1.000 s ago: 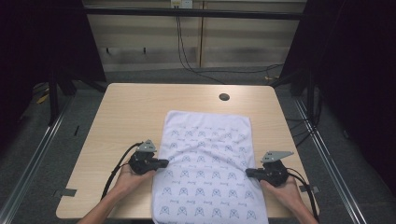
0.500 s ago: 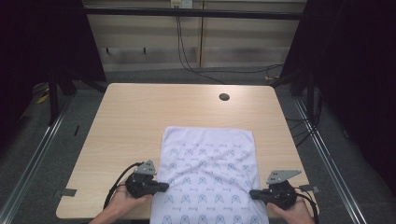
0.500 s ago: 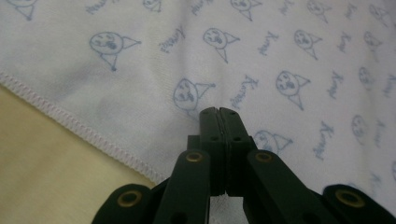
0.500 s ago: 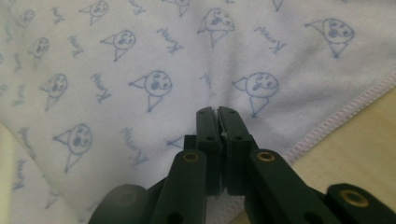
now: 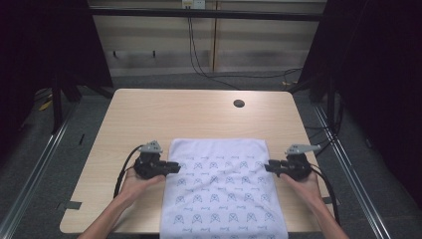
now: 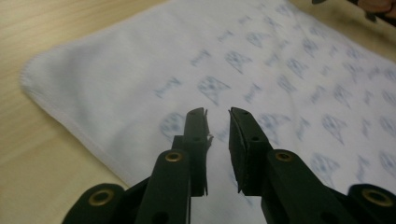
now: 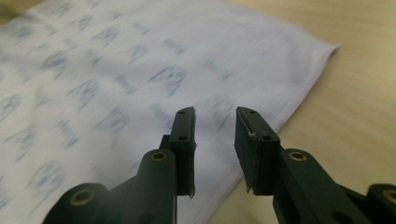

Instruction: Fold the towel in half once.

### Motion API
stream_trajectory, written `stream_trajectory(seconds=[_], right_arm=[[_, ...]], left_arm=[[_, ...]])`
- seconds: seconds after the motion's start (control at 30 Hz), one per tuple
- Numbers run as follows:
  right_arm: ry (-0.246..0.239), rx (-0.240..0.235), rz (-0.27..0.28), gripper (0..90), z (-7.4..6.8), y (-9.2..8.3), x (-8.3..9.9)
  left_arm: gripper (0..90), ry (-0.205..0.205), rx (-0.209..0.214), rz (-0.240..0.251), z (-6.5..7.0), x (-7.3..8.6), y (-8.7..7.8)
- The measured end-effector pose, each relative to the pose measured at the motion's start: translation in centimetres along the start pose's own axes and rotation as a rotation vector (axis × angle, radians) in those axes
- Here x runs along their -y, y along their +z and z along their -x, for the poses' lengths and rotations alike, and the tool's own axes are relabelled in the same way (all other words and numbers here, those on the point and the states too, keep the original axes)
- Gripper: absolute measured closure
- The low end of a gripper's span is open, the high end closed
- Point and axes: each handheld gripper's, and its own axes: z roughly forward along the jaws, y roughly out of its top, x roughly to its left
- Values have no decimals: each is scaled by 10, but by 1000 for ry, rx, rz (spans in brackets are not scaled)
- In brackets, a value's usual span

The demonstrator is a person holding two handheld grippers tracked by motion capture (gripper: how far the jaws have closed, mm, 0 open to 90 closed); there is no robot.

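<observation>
A white cloth (image 5: 224, 194) with a small blue print lies flat on the wooden table (image 5: 174, 114), its near end reaching over the front edge. My left gripper (image 5: 175, 167) sits at the cloth's left edge and points inward. My right gripper (image 5: 268, 168) sits at the right edge, facing it. In the left gripper view the jaws (image 6: 217, 112) stand apart above the cloth (image 6: 140, 70), with nothing between them. The right gripper view shows the same gap (image 7: 215, 112) over the cloth's hem (image 7: 299, 98). Both pairs of jaws have just been opening.
A round cable hole (image 5: 239, 103) sits near the table's far edge. Bare wood lies beyond the cloth and on both sides of it. Dark frame posts and floor rails flank the table, and cables trail on the floor behind it.
The cloth has slid toward the person's side of the table. Both grippers went back with it, then moved forward along its edges, and their jaws parted and let go of it.
</observation>
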Motion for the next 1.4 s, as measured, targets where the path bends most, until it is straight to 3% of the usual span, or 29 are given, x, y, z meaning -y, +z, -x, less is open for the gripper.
stream_trajectory(seconds=[0.03, 0.07, 0.1, 0.13, 0.2, 0.3, 0.37, 0.43, 0.53, 0.7, 0.87, 0.9, 1.0, 1.03, 1.2, 1.4], right_arm=[[0, 0, 0, 684, 0, 0, 0], [12, 3, 10, 672, 7, 6, -7], [36, 11, 13, 661, 14, 13, -15], [35, 18, 22, 655, 20, 19, -22], [21, 62, -2, 622, 32, 34, -39], [18, 78, 2, 591, 38, 41, -46], [62, 94, 40, 590, 51, 49, -50], [75, 93, 13, 589, 56, 56, -45], [64, 99, -14, 582, 55, 62, -41], [32, 123, -10, 601, 51, 69, -39], [17, 116, -23, 841, 48, 68, -39], [21, 121, -22, 863, 46, 67, -38], [24, 119, -29, 872, 45, 65, -37], [42, 99, -24, 875, 45, 61, -34], [65, 79, -12, 875, 44, 53, -28], [73, 67, -1, 875, 41, 50, -25]], left_arm=[[759, 0, 0, 0, 0, 0, 0], [759, -28, -17, 11, -5, -1, 3], [753, -23, -32, 2, -8, 0, 5], [743, -10, -45, -19, -10, 2, 6], [732, -27, -64, -17, -17, 5, 5], [737, -42, -61, 5, -22, 5, 1], [741, -40, -72, 12, -25, 5, -2], [726, -31, -85, 6, -27, 3, -3], [709, -45, -98, 33, -34, 0, -4], [665, -57, -132, 59, -45, -9, 0], [623, -88, -139, 84, -60, -20, 14], [603, -76, -163, 78, -61, -23, 17], [576, -71, -181, 67, -62, -24, 21], [549, -74, -196, 57, -64, -23, 23], [567, -81, -176, 50, -70, -21, 28], [565, -43, -186, -4, -70, -24, 44]])
